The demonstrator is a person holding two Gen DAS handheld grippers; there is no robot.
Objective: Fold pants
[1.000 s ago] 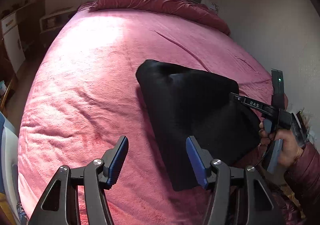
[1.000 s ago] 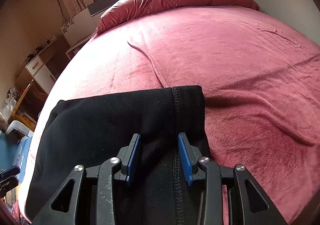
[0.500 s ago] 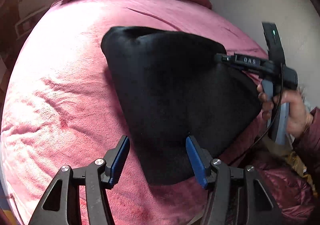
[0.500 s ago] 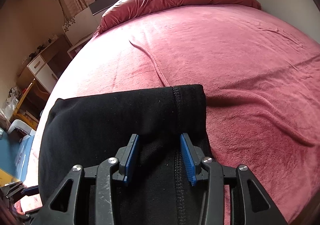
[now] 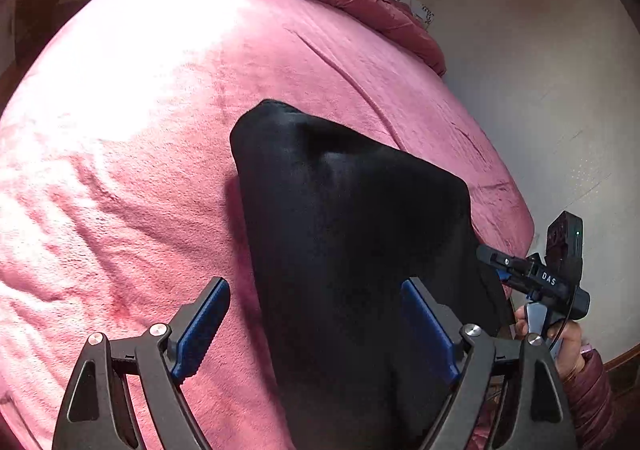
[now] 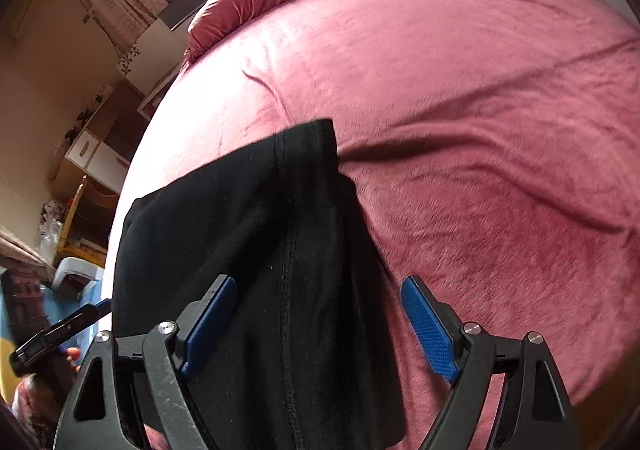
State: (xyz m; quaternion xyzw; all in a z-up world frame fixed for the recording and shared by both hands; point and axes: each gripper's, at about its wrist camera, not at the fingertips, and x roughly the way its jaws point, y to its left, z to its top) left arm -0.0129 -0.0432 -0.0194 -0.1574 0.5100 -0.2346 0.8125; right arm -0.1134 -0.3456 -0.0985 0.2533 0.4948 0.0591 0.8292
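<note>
Lay folded on the pink bed [image 5: 132, 138]: black pants [image 5: 344, 218], long axis running away from both grippers, near end spilling over the bed's edge. Stood with jaws just spread apart, clamped on nothing: left gripper [image 5: 316, 324] astride the pants' left edge, right gripper [image 6: 320, 324] over the seamed right edge.

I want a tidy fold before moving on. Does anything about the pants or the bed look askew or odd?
Slightly. The black pants lie folded on the pink bedspread, but a lower layer sticks out past the right edge, so the layers are not flush. The bedspread has creases. Both the left gripper and the right gripper are open.
</note>
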